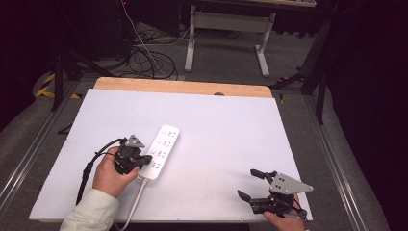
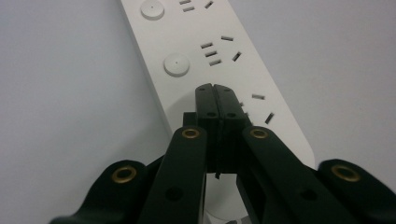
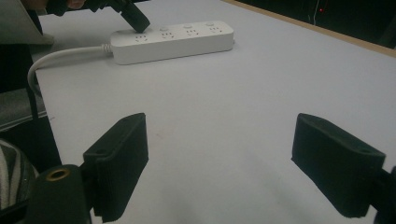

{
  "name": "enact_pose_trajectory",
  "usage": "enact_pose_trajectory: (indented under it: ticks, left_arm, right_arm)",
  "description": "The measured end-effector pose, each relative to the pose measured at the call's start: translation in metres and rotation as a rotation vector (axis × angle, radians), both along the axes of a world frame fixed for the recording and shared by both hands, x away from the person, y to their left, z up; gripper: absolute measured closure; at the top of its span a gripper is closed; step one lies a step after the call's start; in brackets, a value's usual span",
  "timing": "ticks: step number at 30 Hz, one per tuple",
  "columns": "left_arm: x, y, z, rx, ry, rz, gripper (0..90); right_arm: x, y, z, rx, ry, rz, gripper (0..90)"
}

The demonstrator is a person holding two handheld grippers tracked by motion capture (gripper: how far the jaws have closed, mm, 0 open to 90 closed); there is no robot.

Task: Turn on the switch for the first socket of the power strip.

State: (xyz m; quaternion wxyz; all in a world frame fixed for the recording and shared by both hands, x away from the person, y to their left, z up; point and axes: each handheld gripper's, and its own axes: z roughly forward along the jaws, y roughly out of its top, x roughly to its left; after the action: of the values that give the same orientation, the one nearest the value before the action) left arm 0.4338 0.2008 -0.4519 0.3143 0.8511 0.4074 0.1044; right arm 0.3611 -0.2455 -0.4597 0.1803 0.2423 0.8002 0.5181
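Dim room with grey carpet, black drapes at both sides, a tangle of cables [image 1: 144,57] on the floor beyond, and the white legs of another desk [image 1: 230,36] at the far end. Wide white sheet over the table [image 1: 226,130], matte and unmarked, with a strip of pale wood edge [image 1: 183,86] bare along the far side (a small dark notch in its middle). Metal rails on the floor along both long sides.

White power strip [image 1: 162,151] flat on the left half of the sheet, angled away from the person, four socket groups each beside a round button; white cord [image 1: 134,202] off the near end and over the table's near edge.

Left tongs [image 1: 142,160] held in the left hand [image 1: 110,173], jaws pressed fully together with nothing between them, tips down on the strip's nearest socket group. Seen along those jaws in the left gripper view [image 2: 215,93], closed tips against the strip's face [image 2: 224,51]; from the right gripper view, the same tips [image 3: 137,21] touching the end of the strip [image 3: 173,42] nearest the cord.

Right tongs [image 1: 252,184] near the table's near right corner, well apart from the strip, jaws spread wide and empty over bare white surface; grey three-cornered plate [image 1: 287,184] on top.
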Motion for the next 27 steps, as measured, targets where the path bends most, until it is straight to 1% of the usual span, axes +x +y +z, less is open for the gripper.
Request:
enact_pose_trajectory:
  ticks: [4,7,12,17,21,22,23,24,27]
  left_arm:
    - [0.0002,-0.0006,0.0003,0.003,0.004,0.009,90.0]
    - [0.0000,-0.0004,-0.0002,-0.003,0.006,0.012,90.0]
    - [-0.0007,0.0035,-0.0034,-0.043,0.006,0.014,90.0]
    - [-0.0011,0.0040,-0.0037,-0.041,0.000,0.014,90.0]
    - [-0.0010,0.0068,-0.0059,-0.064,0.000,0.018,90.0]
    - [-0.0011,0.0092,-0.0075,-0.077,-0.002,0.022,90.0]
    - [-0.0011,0.0092,-0.0075,-0.077,-0.002,0.022,90.0]
    - [-0.0011,0.0092,-0.0069,-0.057,-0.017,0.027,90.0]
    - [-0.0032,0.0052,-0.0059,-0.021,-0.035,0.024,90.0]
  right_arm:
    - [-0.0002,0.0000,0.0003,-0.002,0.000,0.000,19.1]
    - [-0.0002,-0.0004,0.0005,0.000,0.000,0.002,19.1]
    - [-0.0007,0.0003,0.0006,-0.002,-0.002,0.003,19.1]
    - [-0.0012,-0.0004,0.0016,0.002,-0.004,-0.001,19.1]
    - [-0.0015,-0.0003,0.0015,0.001,-0.004,0.000,19.1]
    - [-0.0014,-0.0002,0.0014,0.000,-0.003,0.001,19.1]
    - [-0.0014,-0.0002,0.0014,0.000,-0.003,0.001,19.1]
    - [-0.0015,0.0002,0.0015,0.003,-0.003,0.002,19.1]
    - [-0.0020,0.0008,0.0016,0.005,-0.002,0.002,19.1]
